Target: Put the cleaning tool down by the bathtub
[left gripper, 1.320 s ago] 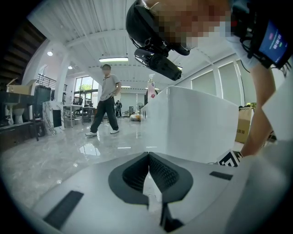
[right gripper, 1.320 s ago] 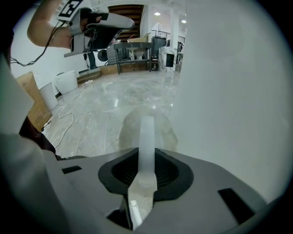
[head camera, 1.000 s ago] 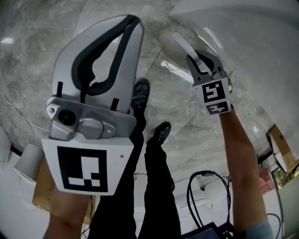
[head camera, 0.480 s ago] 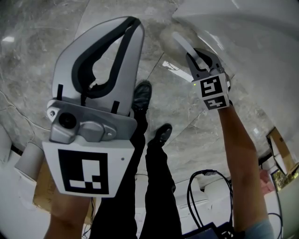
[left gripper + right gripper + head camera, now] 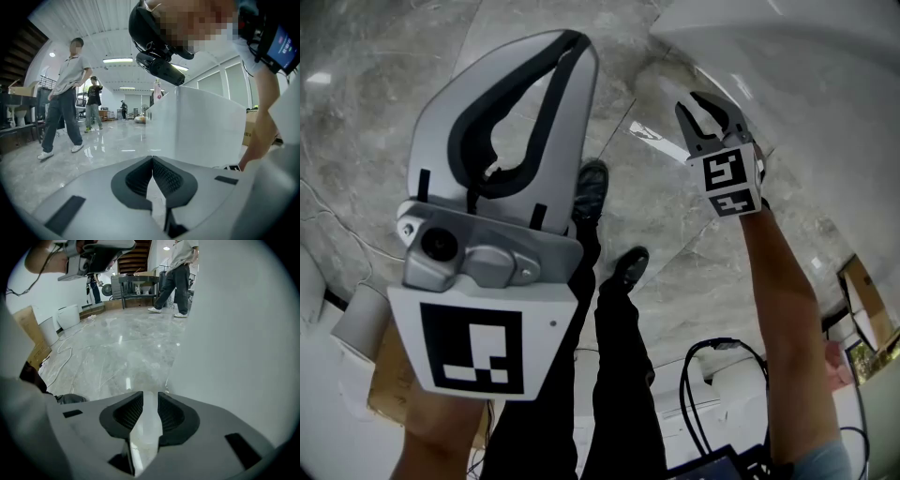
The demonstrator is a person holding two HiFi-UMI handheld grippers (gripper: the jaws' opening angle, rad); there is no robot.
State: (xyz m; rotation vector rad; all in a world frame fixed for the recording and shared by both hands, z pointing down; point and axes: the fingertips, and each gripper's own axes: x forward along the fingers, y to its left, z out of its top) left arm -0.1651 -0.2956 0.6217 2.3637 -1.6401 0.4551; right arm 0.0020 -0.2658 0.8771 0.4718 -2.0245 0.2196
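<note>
My right gripper [image 5: 698, 108] hangs over the marble floor, close beside the white bathtub [image 5: 787, 56]. Its jaws are opening, and in the head view nothing sticks out from between them. In the right gripper view the right gripper [image 5: 150, 397] shows a pale strip in its gap; I cannot tell whether that is the cleaning tool or the floor. The tub's white side [image 5: 243, 333] fills the right of that view. My left gripper [image 5: 572, 42] is held high near the camera, shut and empty; its tips meet in the left gripper view [image 5: 152, 159].
The person's legs and black shoes [image 5: 586, 183] stand on the grey marble floor [image 5: 375, 112]. Black cables [image 5: 712, 375] and a cardboard box [image 5: 862, 291] lie at the lower right. People [image 5: 65, 93] walk farther off. A white block [image 5: 201, 126] stands ahead of the left gripper.
The white handle that stuck out of the right gripper's jaws is gone from the head view, and those jaws stand wider apart. The left gripper has barely moved.
</note>
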